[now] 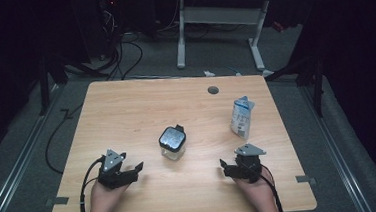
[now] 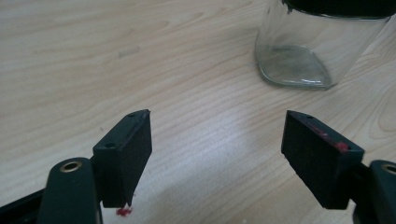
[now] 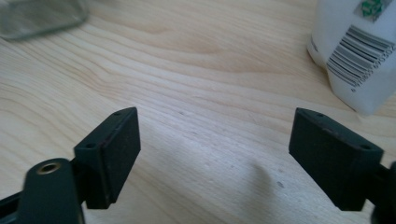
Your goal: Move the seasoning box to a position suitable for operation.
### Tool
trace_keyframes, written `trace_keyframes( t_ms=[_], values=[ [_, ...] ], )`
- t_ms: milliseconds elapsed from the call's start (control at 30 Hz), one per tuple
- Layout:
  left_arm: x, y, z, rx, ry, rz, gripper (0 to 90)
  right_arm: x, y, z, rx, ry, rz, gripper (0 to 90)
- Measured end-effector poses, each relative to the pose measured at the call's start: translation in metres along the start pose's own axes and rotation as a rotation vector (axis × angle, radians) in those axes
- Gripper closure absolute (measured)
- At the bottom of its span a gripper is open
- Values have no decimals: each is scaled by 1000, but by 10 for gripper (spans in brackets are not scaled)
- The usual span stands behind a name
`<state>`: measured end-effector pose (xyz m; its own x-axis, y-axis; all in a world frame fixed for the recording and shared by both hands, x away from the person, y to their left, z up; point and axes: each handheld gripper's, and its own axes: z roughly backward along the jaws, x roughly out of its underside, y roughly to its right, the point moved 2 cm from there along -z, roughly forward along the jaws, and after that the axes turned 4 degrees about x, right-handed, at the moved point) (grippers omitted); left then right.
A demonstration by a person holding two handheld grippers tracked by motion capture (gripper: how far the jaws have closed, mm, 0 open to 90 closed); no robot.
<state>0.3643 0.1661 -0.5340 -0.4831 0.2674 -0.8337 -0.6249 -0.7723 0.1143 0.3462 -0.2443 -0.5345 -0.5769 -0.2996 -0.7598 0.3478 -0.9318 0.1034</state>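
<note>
Jar [image 1: 172, 142] mid-worktop [image 1: 126, 110], between both claws, lid on. Glass: likely stiff, slick, breakable (looks empty, so light). Best gripped across flat sides below the lid. Left claw [image 1: 134, 171] and right claw [image 1: 225, 166] released, holding nothing.

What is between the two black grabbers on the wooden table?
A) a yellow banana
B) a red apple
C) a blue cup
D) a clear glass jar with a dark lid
D: in the high view a clear glass jar with a dark lid stands upright on the wooden table, between the open left gripper and the open right gripper, touched by neither.
</note>
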Motion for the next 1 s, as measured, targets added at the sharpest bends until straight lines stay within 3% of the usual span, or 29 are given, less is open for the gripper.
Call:
trace_keyframes(
  t_ms=[33, 67, 233, 433, 667, 700, 733, 833, 867, 1000],
  values=[
    [0, 0, 0, 0, 0, 0, 248, 0, 0, 0, 0, 0, 0, 178],
    [2, 0, 2, 3, 5, 21, 247, 1, 1, 2, -33, 15, -7, 203],
    [1, 2, 5, -18, 30, 22, 237, 4, 5, 4, -60, 8, -35, 219],
    [0, 6, 4, -19, 14, -12, 312, 3, 5, 11, -62, 45, -32, 271],
    [-1, 8, 5, 16, -6, -33, 358, 5, 3, 13, -64, 65, -28, 361],
    [-1, 8, 5, 16, -6, -33, 363, 5, 3, 13, -64, 65, -28, 361],
    [-2, 9, 7, 32, 7, -7, 372, 5, 1, 15, -60, 79, -24, 383],
    [-4, 9, 7, 28, 14, 4, 342, 5, 0, 18, -60, 90, -9, 403],
    [-4, 9, 6, 22, 10, -3, 332, 5, -1, 19, -80, 100, -10, 412],
    [-5, 14, 3, 22, -22, -27, 322, 5, 0, 19, -85, 101, -17, 443]
  ],
)
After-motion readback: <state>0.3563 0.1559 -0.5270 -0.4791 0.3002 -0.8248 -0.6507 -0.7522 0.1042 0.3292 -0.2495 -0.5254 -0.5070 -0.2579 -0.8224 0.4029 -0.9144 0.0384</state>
